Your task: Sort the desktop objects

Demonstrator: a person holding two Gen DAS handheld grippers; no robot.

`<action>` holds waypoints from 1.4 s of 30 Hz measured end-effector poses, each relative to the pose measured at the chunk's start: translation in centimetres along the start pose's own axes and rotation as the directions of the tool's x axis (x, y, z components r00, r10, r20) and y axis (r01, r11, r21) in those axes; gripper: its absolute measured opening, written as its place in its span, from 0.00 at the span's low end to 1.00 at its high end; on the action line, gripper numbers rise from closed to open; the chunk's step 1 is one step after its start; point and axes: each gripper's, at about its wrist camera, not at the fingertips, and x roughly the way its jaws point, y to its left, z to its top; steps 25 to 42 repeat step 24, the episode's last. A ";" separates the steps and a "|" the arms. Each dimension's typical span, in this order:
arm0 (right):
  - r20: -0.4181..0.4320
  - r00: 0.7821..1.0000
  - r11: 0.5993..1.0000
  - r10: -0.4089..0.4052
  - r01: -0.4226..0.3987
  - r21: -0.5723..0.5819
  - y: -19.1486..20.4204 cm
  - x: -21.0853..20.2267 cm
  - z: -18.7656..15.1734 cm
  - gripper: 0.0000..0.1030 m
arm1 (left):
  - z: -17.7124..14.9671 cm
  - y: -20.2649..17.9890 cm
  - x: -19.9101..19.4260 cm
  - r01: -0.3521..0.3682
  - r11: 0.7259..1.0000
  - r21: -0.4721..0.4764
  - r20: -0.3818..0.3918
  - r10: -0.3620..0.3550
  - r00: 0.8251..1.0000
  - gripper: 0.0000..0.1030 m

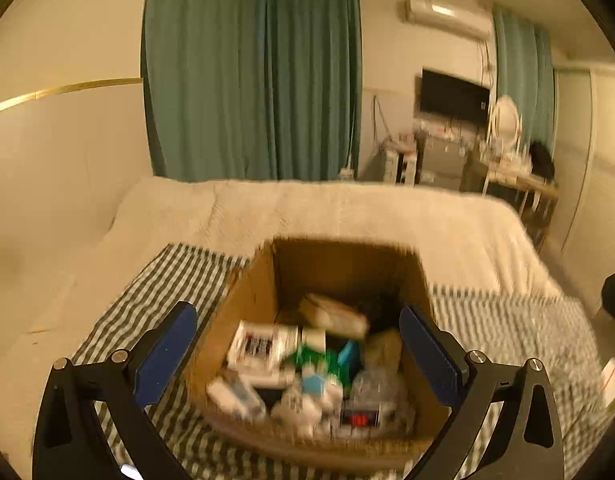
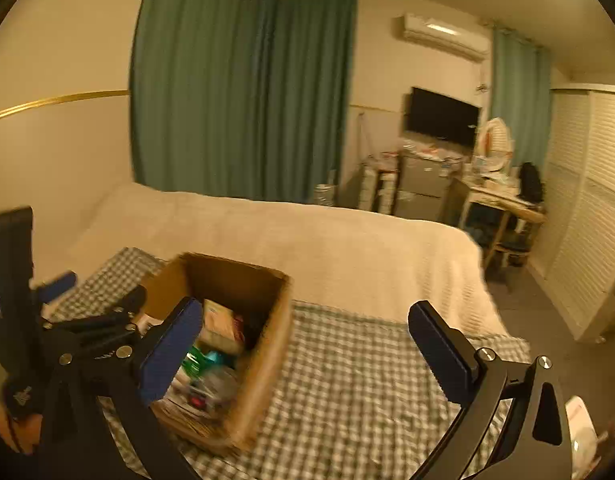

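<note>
Left gripper (image 1: pixel 299 354): fingers apart, empty, above cardboard box (image 1: pixel 255 300). Right gripper (image 2: pixel 303 354): apart, empty, box at its left finger.

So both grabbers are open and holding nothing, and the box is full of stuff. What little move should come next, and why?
Probably lower the left gripper into the cardboard box toward one item on top, perhaps the white box with dark print. Its jaws are open and empty, and already frame the box's jumbled contents. The right gripper is open over bare checkered cloth beside the box.
</note>
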 end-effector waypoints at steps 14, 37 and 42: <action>-0.231 0.972 0.973 -0.035 0.086 0.213 -4.5 1.9 -11.1 0.99 | -5.8 0.1 -1.6 0.049 0.994 -0.099 -0.065 -0.056 0.996 1.00; -0.216 0.976 0.969 -0.037 0.088 0.230 -4.5 1.6 -11.2 0.99 | -6.1 -0.8 -2.0 0.106 0.991 -0.085 -0.046 -0.111 0.993 1.00; -0.216 0.976 0.969 -0.037 0.088 0.230 -4.5 1.6 -11.2 0.99 | -6.1 -0.8 -2.0 0.106 0.991 -0.085 -0.046 -0.111 0.993 1.00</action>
